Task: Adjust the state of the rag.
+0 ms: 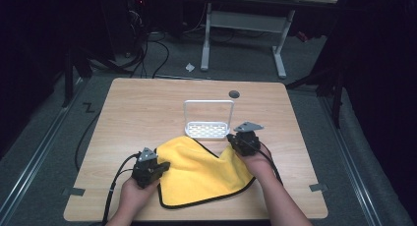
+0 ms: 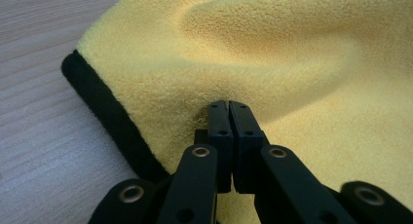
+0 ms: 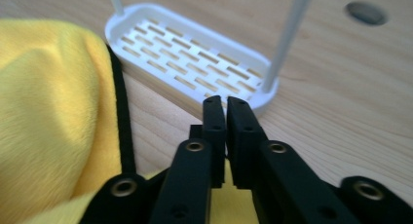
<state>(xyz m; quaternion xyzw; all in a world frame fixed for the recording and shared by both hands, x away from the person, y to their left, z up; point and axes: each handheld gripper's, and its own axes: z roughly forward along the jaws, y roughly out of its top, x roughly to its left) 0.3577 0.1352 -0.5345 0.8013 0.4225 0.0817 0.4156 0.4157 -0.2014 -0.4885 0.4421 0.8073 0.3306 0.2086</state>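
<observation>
both tongs (image 1: 164,165) (image 1: 229,137) grip cloth (image 1: 201,172) corners.

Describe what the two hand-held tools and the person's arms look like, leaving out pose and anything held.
Both tools are black. The left tool and right tool each carry a grey three-cornered plate on top and trail a black cable. In the gripper views each has two flat black jaws on linked bars with brass-coloured rivets. The forearms are bare, with no sleeves in sight.
</observation>
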